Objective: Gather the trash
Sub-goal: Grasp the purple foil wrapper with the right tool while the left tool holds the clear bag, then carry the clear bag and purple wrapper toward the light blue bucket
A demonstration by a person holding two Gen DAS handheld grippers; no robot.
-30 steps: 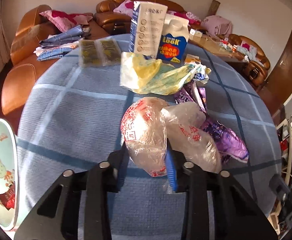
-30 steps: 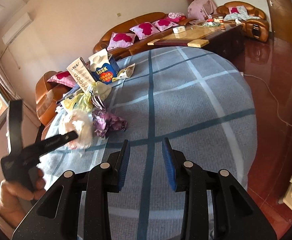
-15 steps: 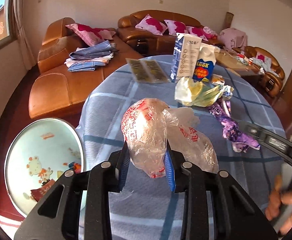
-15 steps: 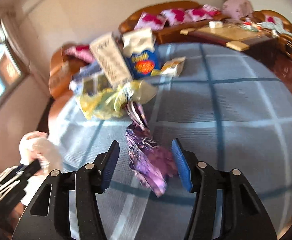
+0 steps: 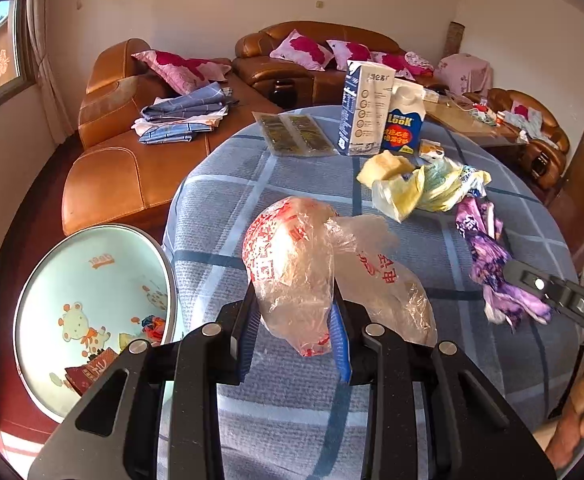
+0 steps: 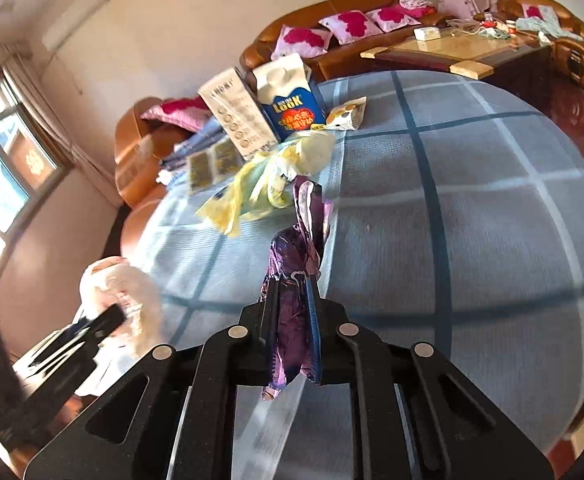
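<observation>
My left gripper (image 5: pixel 296 312) is shut on a crumpled clear plastic bag with red print (image 5: pixel 292 248), held above the near edge of the round table (image 5: pixel 231 184). Below it to the left stands a light blue trash bin (image 5: pixel 91 272) with a few wrappers inside. In the right wrist view my right gripper (image 6: pixel 294 300) is closing, and its pads press on a purple foil wrapper (image 6: pixel 296 256) whose far end trails on the cloth. A yellow plastic bag (image 5: pixel 412 188) lies beyond the wrapper.
Two milk cartons (image 5: pixel 366 108) stand at the table's far side, with flat packets (image 5: pixel 296 134) and a small box (image 5: pixel 432 150) beside them. Brown leather sofas (image 5: pixel 107 176) with cushions and folded clothes ring the table. A person's hand (image 5: pixel 572 432) shows at lower right.
My right gripper swung left over the purple wrapper, spread its jaws around it and closed on it. My left gripper carried the clear bag left toward the table edge, bringing the bin into view.
</observation>
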